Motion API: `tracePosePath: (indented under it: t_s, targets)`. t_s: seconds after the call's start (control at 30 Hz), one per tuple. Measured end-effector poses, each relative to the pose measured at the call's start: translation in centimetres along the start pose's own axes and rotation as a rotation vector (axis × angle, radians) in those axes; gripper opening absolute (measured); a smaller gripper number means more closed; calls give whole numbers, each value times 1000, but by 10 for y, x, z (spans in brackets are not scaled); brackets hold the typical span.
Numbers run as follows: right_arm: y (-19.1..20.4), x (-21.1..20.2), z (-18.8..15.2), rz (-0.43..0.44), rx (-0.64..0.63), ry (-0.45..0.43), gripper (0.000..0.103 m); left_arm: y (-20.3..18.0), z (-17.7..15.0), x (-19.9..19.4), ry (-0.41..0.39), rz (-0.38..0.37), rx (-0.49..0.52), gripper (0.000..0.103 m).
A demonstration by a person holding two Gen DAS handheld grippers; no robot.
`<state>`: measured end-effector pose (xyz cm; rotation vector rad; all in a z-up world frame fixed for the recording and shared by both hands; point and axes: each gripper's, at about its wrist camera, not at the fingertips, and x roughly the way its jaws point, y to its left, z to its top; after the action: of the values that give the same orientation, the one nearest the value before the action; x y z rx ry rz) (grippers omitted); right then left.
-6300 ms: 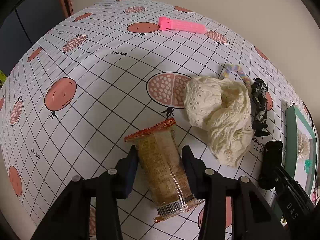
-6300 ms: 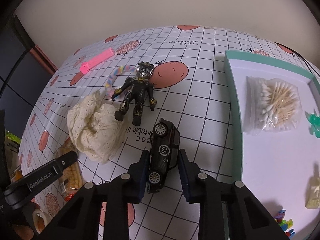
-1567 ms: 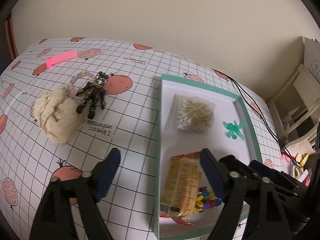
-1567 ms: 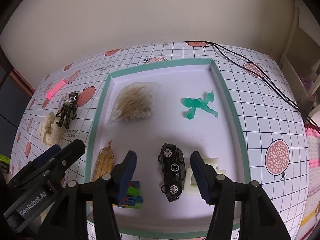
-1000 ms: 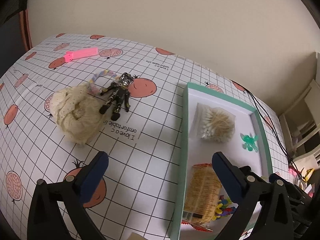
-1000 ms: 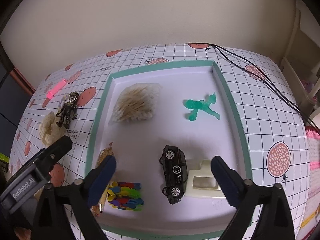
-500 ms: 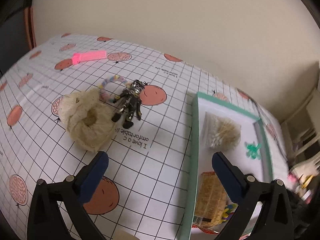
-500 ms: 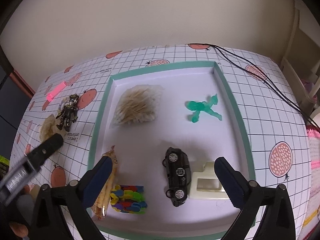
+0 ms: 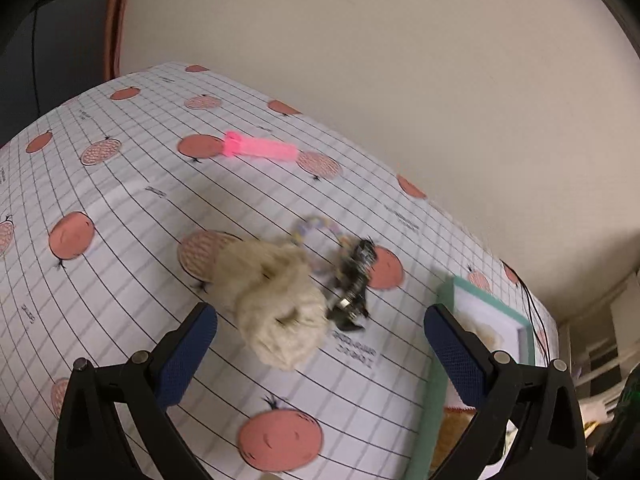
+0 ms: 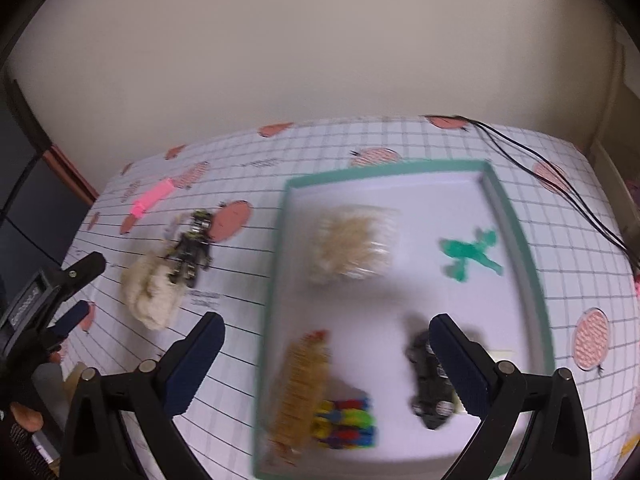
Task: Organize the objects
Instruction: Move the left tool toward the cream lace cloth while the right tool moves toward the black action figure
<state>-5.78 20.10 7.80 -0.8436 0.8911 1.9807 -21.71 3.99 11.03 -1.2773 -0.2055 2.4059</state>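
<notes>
Both tongs are spread wide and carry nothing: the left tongs [image 9: 320, 344] face the cream lace bundle [image 9: 276, 300] and the dark action figure [image 9: 352, 280] touching its side, both out on the worktop [image 9: 120, 208] well short of the green-rimmed tray [image 10: 520, 232], while the right tongs [image 10: 326, 354] hang over the tray's near end by the toy car [image 10: 428, 380]. The step in hand looks like fetching the next loose piece. That calls for lowering the left tongs around the bundle or the figure alone, without dragging its neighbour, while the pink clip [image 9: 260, 150] waits near the far edge.
</notes>
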Motion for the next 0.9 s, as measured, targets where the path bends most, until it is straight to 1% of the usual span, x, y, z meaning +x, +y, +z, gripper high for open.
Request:
tracePosePath:
  t_s: [0.17, 0.27, 0.37, 0.53, 0.6, 0.63, 0.77, 0.9]
  targets:
    - [32, 4, 9, 23, -41, -35, 103, 13, 7, 10, -10, 66, -3, 103]
    - [49, 10, 13, 32, -62, -47, 103, 24, 13, 25, 31, 51, -37, 103]
    - [58, 20, 19, 24, -72, -40, 103, 31, 19, 37, 46, 50, -70, 103]
    - [66, 36, 32, 19, -63, -33, 101, 39, 24, 59, 82, 96, -94, 103]
    - [71, 45, 39, 5, -66, -29, 99, 39, 22, 69, 104, 123, -85, 103]
    - [73, 50, 43, 12, -57, -19, 98, 38, 21, 74, 115, 131, -81, 103]
    - [81, 69, 54, 31, -35, 0, 94, 40, 17, 92, 150, 134, -76, 103]
    - [96, 88, 61, 37, -49, 21, 92, 41, 14, 100, 163, 143, -53, 103]
